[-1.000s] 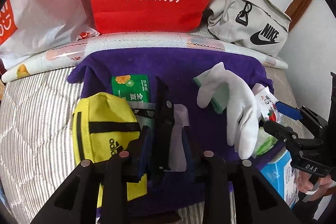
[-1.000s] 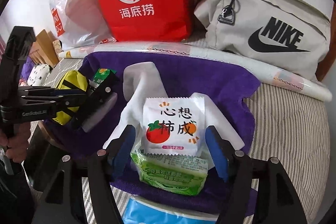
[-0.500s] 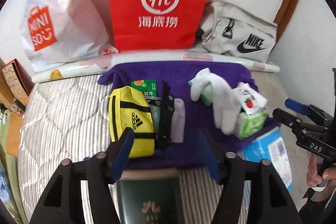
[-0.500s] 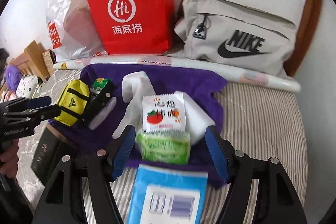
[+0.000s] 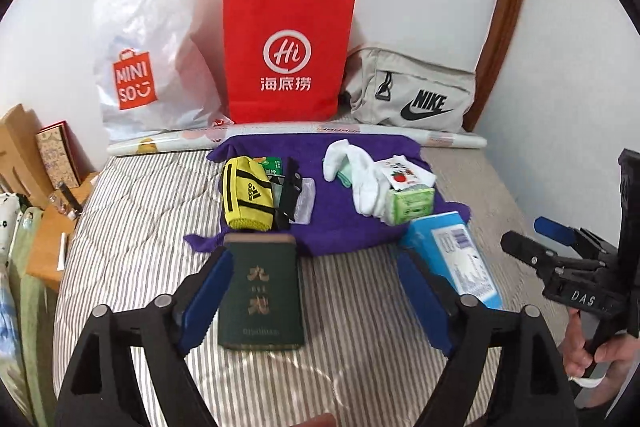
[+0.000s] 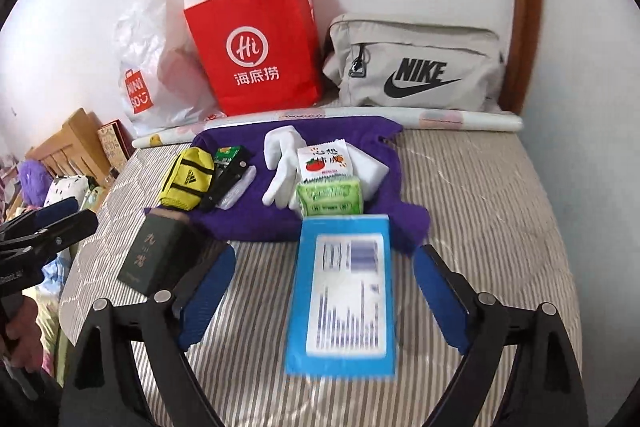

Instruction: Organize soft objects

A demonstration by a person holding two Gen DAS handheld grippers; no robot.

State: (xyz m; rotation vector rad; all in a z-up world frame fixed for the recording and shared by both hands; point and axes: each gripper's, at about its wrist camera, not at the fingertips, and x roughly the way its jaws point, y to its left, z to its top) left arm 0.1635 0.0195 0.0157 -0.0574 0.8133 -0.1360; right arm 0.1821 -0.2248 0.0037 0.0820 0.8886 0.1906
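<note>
1. The soft things lie on a purple towel [image 5: 340,211] in the middle of the bed [image 5: 132,227].
2. On the left of the towel sits a yellow pouch [image 5: 246,193] with a black clip [image 5: 289,193] just beside it.
3. On the right of the towel lies a white glove [image 5: 360,175], with a tomato snack packet [image 5: 402,173] and a green tissue pack [image 5: 410,203] touching it.
4. Near us, off the towel, lie a dark green box [image 5: 258,297] on the left and a blue box [image 5: 452,255] on the right.
5. The left gripper [image 5: 316,301] holds nothing, and its jaws are opening wide, one on each side of the green box without touching it.
6. The right gripper [image 6: 324,297] holds nothing too. Its jaws are opening, with the blue box lying between them, untouched.
7. Far off, a red paper bag [image 5: 286,55], a white plastic bag [image 5: 156,51] and a grey bag [image 5: 412,93] lean on the wall.
8. I think most of the sorting is done: two neat groups are made. The two boxes may be left.
</note>
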